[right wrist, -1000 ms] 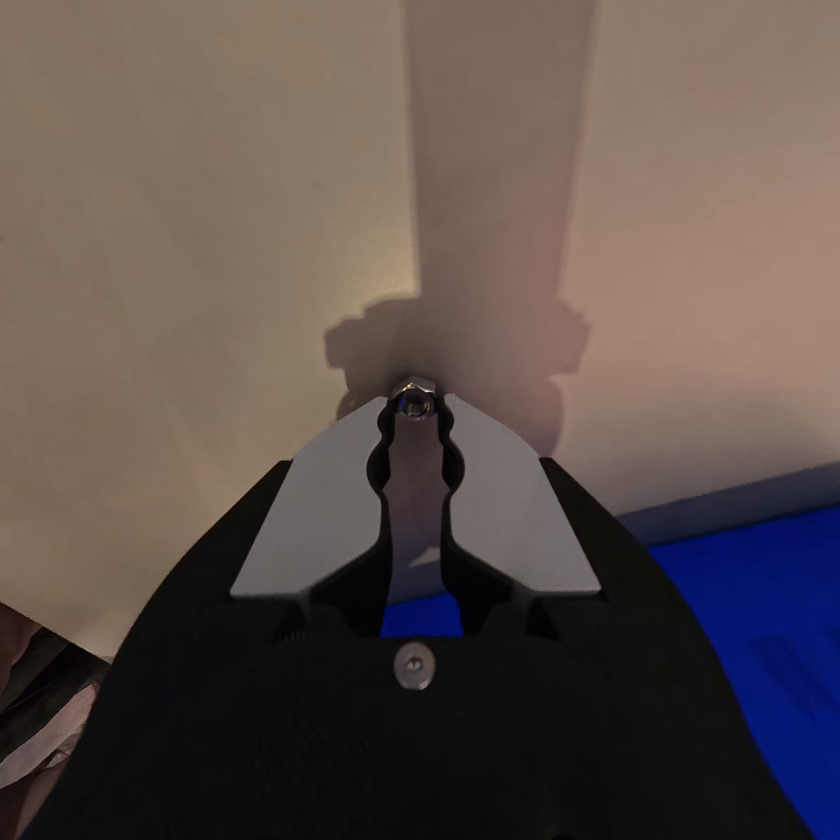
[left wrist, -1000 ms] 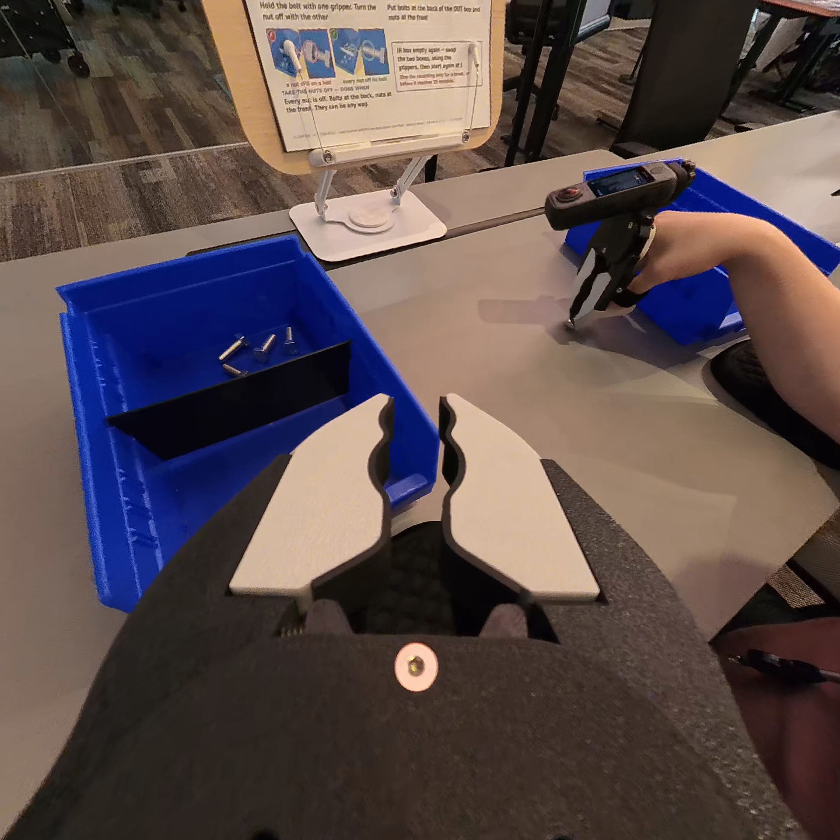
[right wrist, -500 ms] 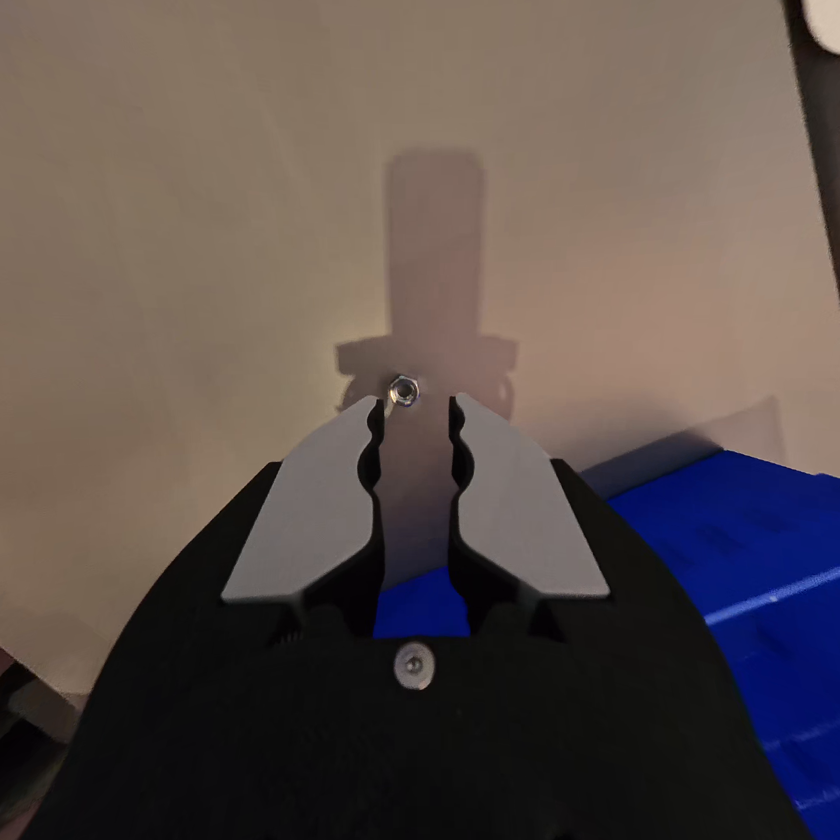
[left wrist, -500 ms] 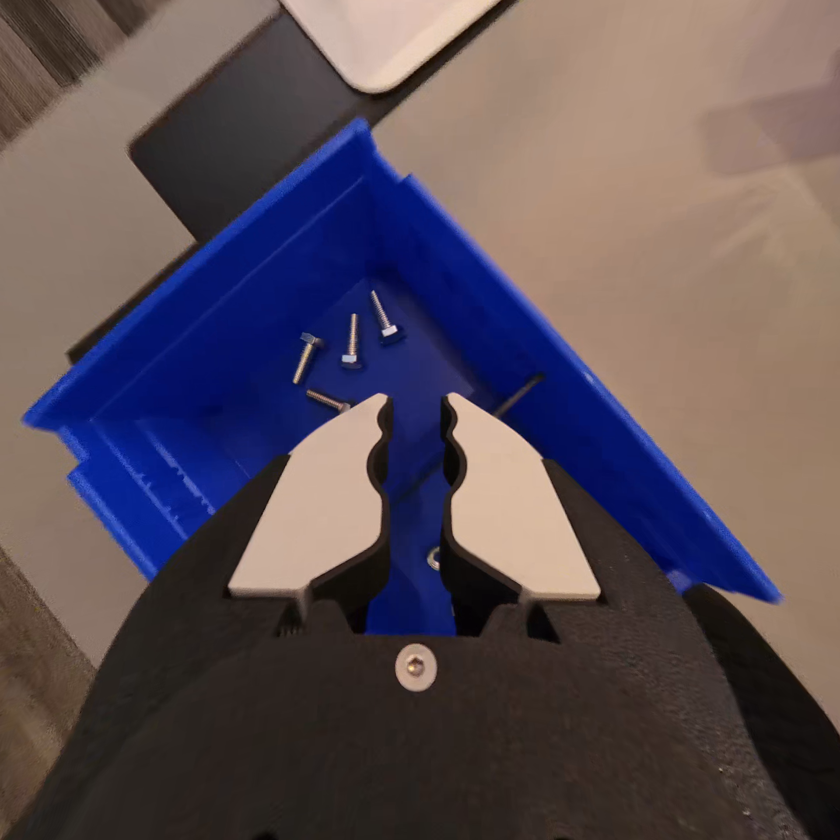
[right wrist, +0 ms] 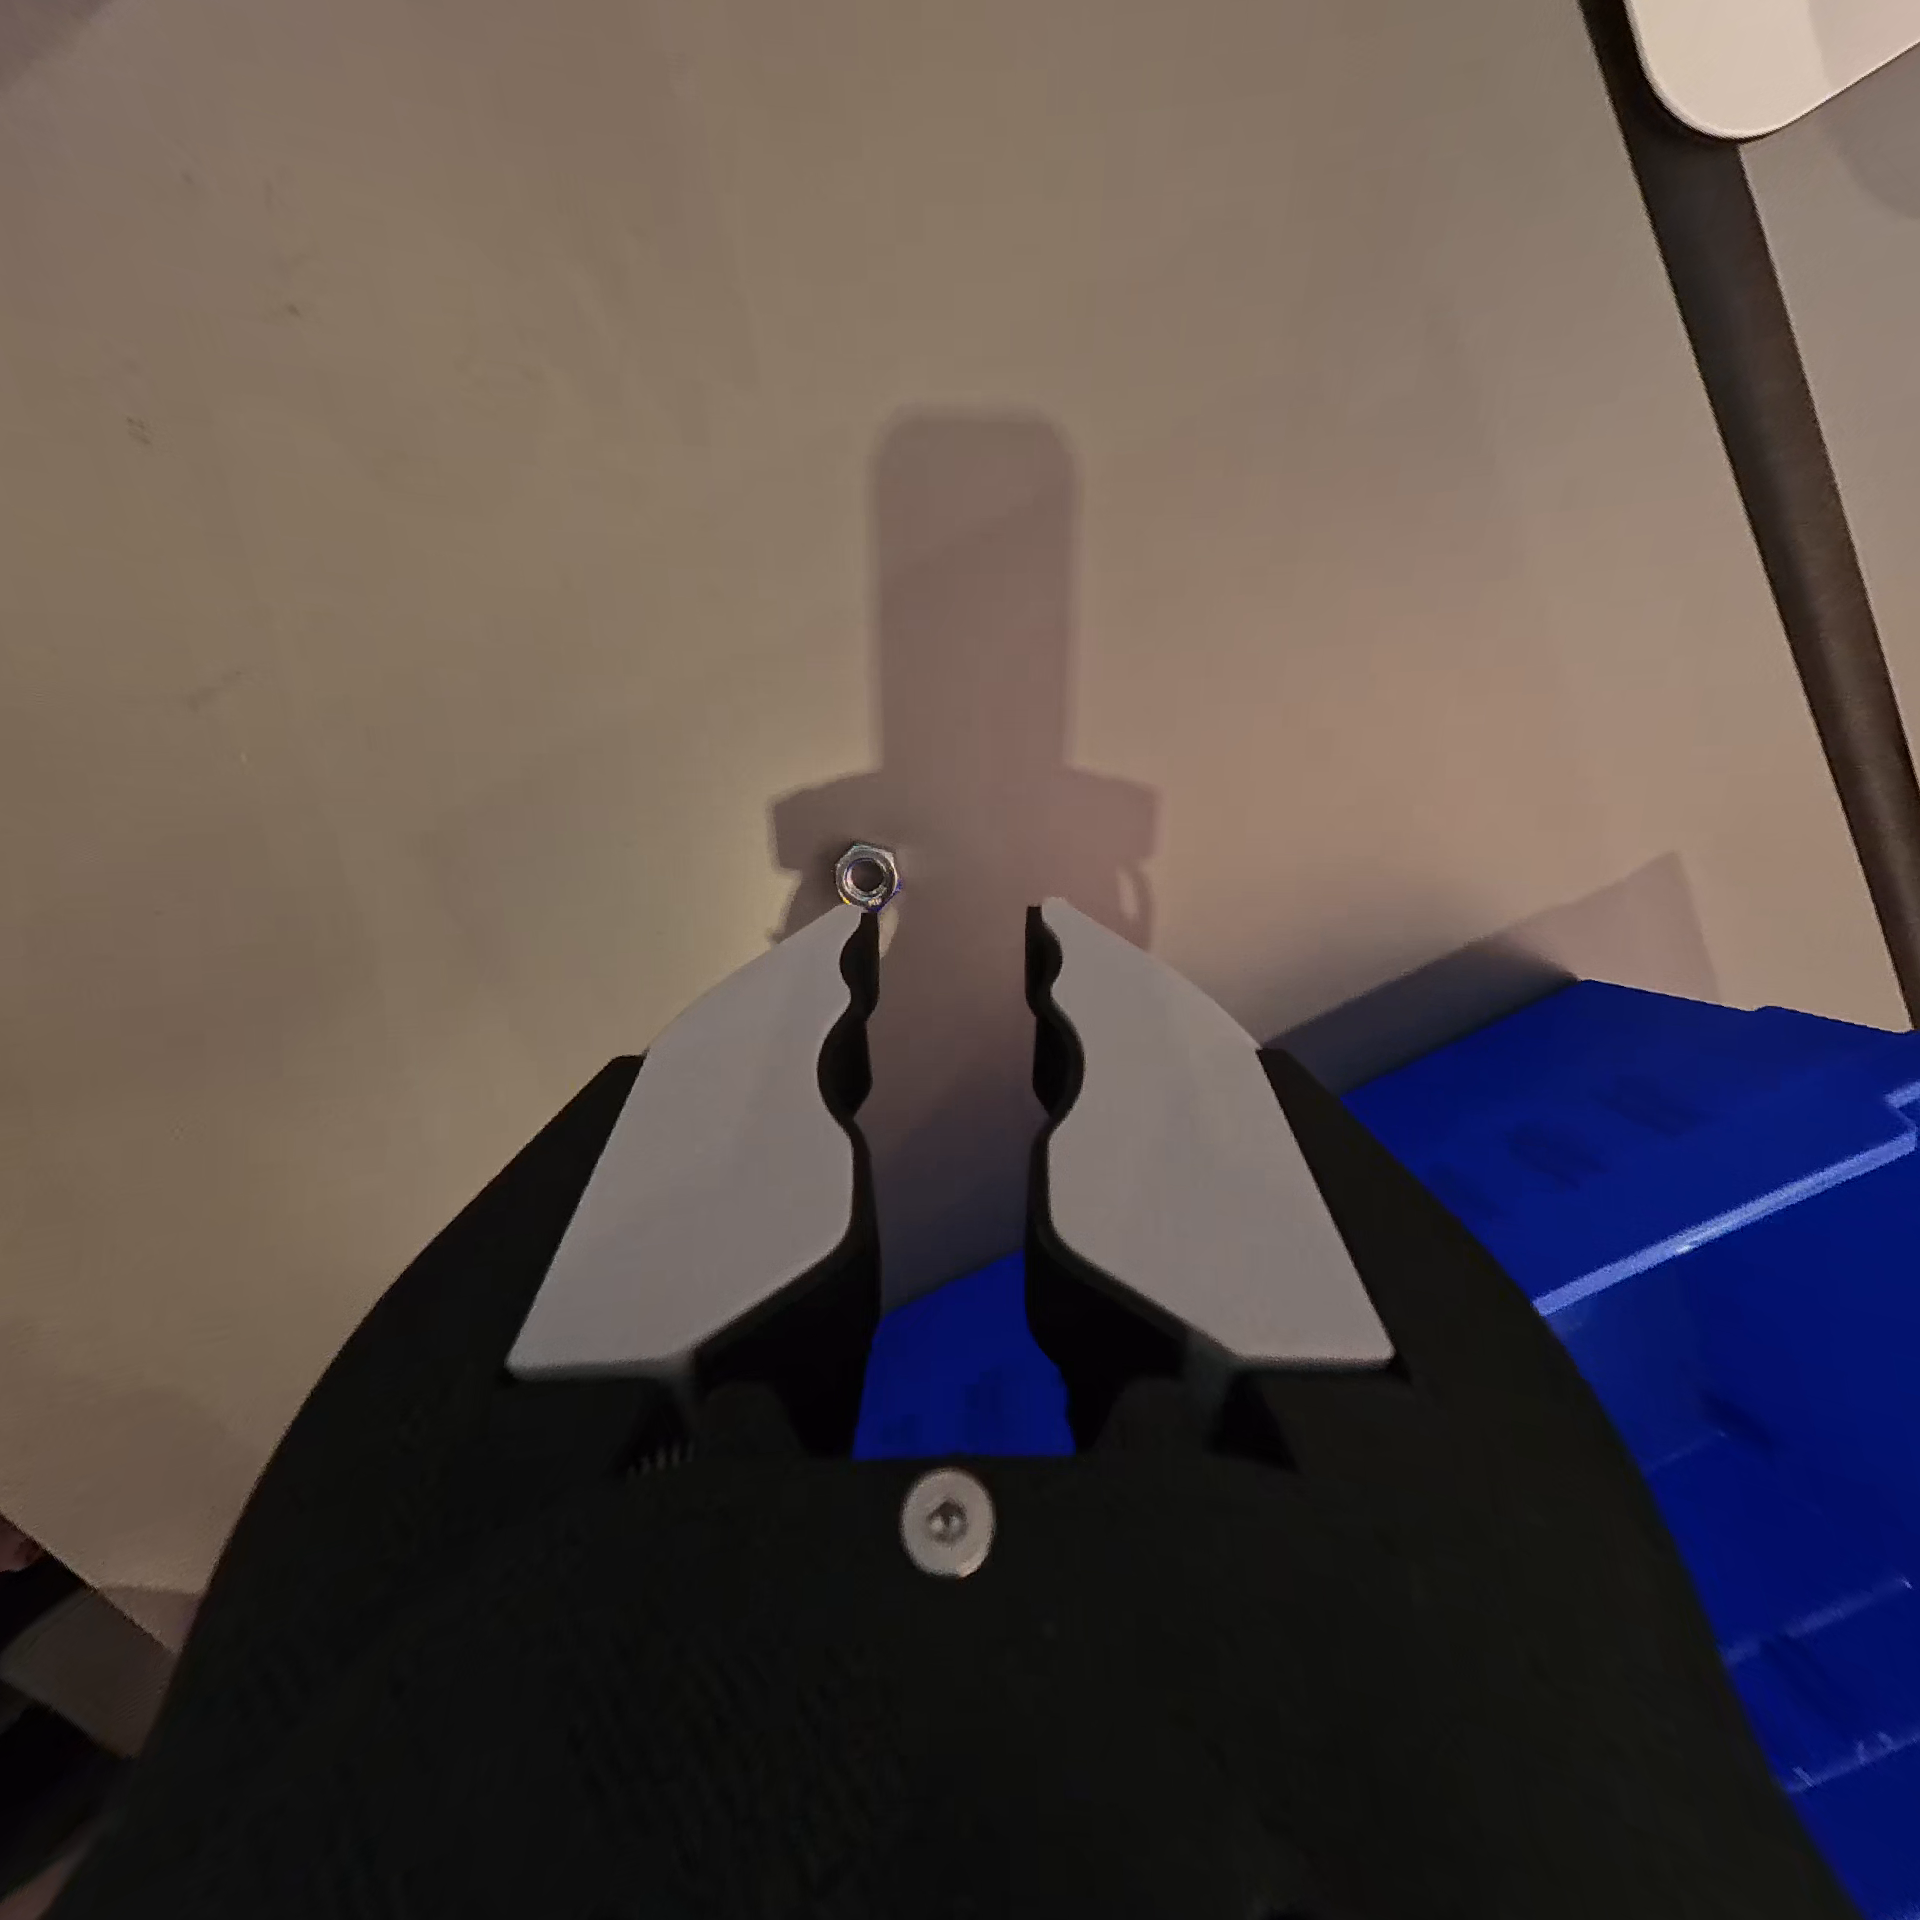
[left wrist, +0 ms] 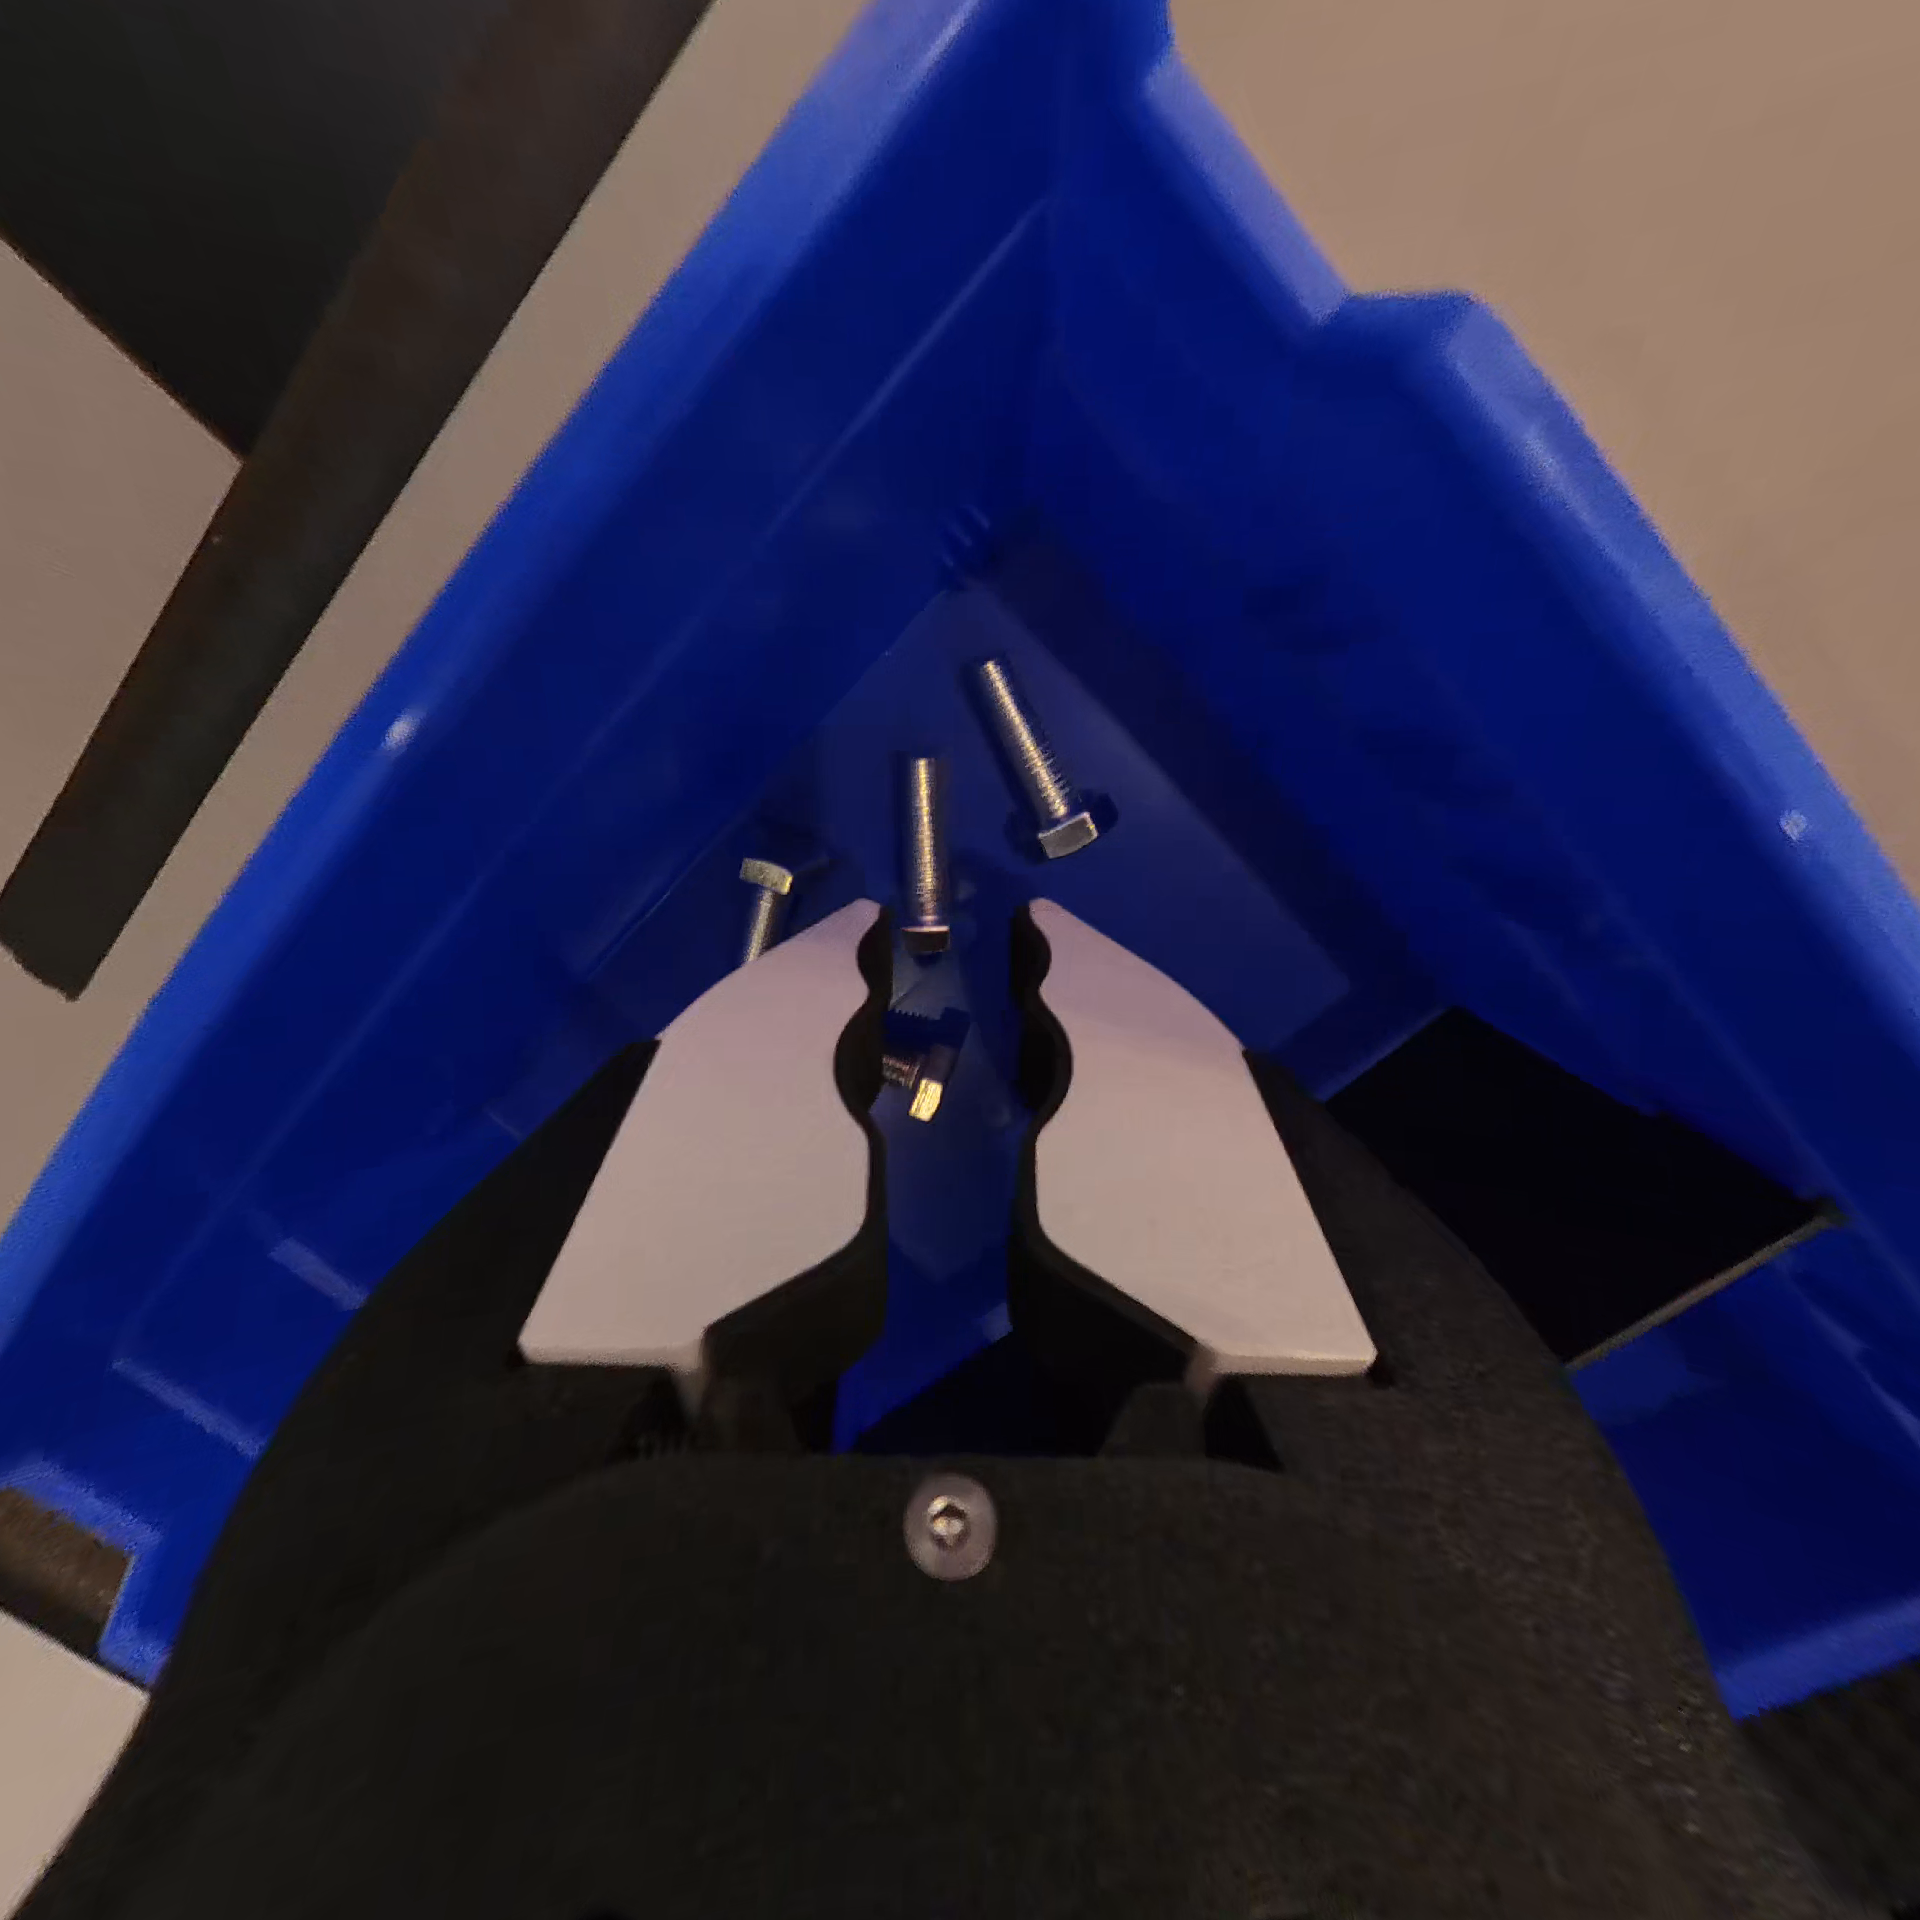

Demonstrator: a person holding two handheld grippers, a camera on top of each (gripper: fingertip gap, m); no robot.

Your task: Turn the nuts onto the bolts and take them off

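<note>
**Four bolts in the bin, one nut on the table**

Four small silver hex-head bolts show in my left wrist view, all lying on the floor of the deep blue plastic bin (left wrist: 665, 644). The long threaded bolt (left wrist: 1029, 764) lies above centre, pointing into the bin's corner. A second bolt (left wrist: 925, 857) lies just above my fingertips, its head towards me. A third bolt (left wrist: 764, 904) is half hidden behind the tip of the picture-left finger. The fourth bolt (left wrist: 914, 1086) shows in the gap between the fingers, only its bright head end clear. My left gripper (left wrist: 951, 914) hangs inside the bin with its grey fingers parted by a moderate gap and nothing pinched between them. I can read no brand, label or writing in either view.

Only the right wrist view shows the small silver hex nut (right wrist: 865, 878). It lies flat on the beige table top (right wrist: 416, 520), hole facing up, just beyond the tip of the picture-left finger; whether it touches that tip I cannot tell. My right gripper (right wrist: 951, 914) is likewise spread to a moderate gap and holds nothing. At lower right of this view is the outer wall of a second blue plastic bin (right wrist: 1662, 1247), its contents out of sight. A dark strip (right wrist: 1766, 416) crosses the upper right, beside the corner of a white flat base (right wrist: 1787, 62).
</note>
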